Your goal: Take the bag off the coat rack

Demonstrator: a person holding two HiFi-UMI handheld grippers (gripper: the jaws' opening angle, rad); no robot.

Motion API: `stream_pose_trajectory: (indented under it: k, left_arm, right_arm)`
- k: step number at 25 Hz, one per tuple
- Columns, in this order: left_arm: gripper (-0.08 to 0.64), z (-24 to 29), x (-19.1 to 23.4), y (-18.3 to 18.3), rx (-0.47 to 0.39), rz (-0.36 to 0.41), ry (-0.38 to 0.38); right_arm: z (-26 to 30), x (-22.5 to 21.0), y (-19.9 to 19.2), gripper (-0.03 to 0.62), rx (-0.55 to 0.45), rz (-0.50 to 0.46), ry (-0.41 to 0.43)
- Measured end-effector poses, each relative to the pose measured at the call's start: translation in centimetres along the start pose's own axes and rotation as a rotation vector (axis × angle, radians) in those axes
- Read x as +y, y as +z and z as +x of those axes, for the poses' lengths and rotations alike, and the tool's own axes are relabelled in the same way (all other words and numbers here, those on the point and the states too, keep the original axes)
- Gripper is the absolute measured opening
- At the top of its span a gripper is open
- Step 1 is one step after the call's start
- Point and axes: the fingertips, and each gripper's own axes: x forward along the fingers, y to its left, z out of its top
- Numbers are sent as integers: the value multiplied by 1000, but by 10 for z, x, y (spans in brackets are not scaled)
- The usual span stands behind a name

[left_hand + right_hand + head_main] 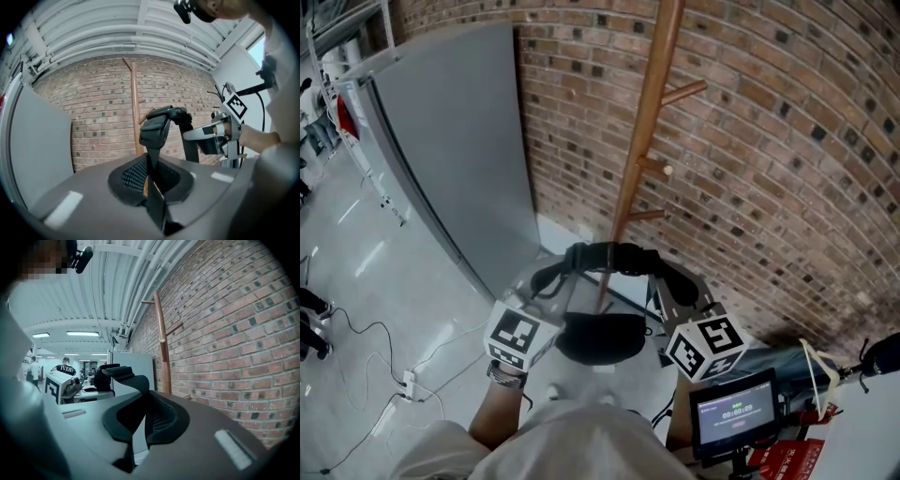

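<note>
Bag black, rounded body, wide padded strap arched above

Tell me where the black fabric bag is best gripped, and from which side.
Grip the black padded strap, not the bulky round bag body: it arches above the body, and its flat webbing fits between jaws. Come from the side away from the wooden coat rack, one gripper on each end, as the left gripper and right gripper are shut.
</note>
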Motion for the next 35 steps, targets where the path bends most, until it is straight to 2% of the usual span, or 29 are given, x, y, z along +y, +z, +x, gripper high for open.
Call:
stream_pose_trajectory:
  k: [10,35]
  left_arm:
    - [3,-7,4,13,-30,6,1]
    - [3,3,9,1,-3,-26,0]
  right_arm:
    - [-3,3,8,5,-7,-35,-5]
    - [7,-7,0,5,23,-48,-3]
